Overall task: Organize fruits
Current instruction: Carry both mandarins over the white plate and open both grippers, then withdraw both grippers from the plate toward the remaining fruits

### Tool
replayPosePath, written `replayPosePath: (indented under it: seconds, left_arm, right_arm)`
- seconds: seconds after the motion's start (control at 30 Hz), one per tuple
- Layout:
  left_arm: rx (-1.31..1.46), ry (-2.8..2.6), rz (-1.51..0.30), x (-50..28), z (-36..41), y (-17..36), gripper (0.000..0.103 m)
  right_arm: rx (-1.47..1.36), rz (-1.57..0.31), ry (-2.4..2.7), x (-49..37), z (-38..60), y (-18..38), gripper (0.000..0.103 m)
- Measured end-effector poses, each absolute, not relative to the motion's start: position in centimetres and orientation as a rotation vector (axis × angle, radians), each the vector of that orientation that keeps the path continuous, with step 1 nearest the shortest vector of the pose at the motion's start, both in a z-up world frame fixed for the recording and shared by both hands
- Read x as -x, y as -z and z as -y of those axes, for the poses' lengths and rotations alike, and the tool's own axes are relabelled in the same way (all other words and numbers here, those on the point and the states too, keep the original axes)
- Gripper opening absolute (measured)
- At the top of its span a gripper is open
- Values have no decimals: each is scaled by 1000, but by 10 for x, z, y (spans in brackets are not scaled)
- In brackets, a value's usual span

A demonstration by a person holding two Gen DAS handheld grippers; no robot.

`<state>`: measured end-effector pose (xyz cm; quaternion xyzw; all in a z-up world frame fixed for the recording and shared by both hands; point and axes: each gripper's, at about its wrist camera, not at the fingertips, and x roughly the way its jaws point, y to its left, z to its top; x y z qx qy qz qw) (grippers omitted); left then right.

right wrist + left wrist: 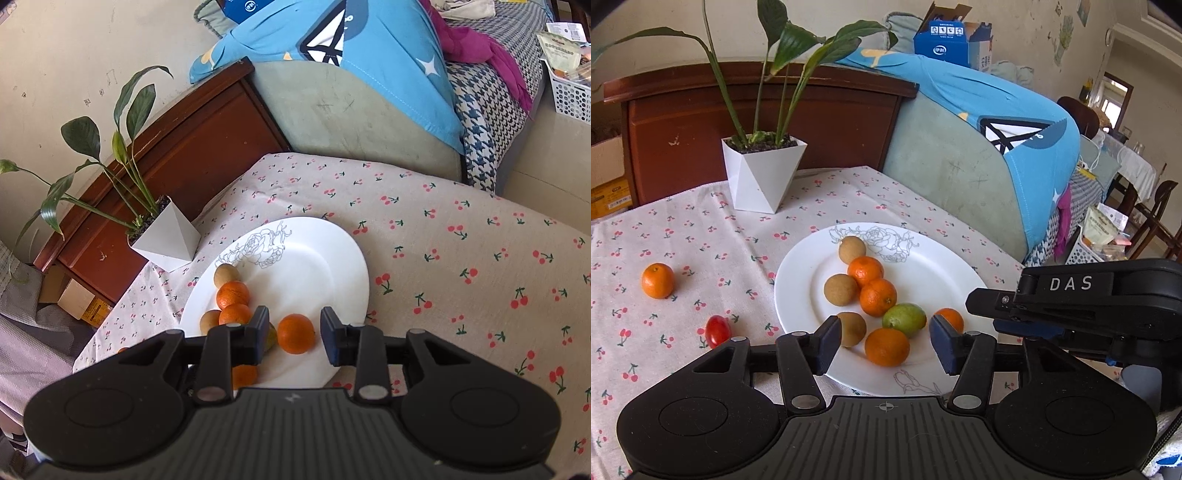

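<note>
A white plate on the cherry-print tablecloth holds several small oranges, three brown longans and a green fruit. My left gripper is open over the plate's near edge, with an orange between its fingers, untouched. One orange and a red cherry tomato lie on the cloth to the left. My right gripper is open above the plate, its fingers either side of an orange without touching it. It also shows in the left wrist view at the plate's right edge.
A white potted plant stands behind the plate. A wooden cabinet and a sofa with a blue cloth border the table's far side. The table's right part carries only the cloth.
</note>
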<state>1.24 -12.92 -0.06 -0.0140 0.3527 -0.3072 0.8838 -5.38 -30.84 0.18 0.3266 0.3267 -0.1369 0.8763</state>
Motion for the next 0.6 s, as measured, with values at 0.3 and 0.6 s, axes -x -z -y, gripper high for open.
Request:
replayPosePath:
  seconds: [0.3,0.6]
  left_arm:
    - [31,549,-742,-21,102,-6,60]
    - [38,426,-762,-28,62,-13,60]
  right_arm:
    - [-646,-676,207,53,293,-9,33]
    - [-584,-692,67,51,263,-13,33]
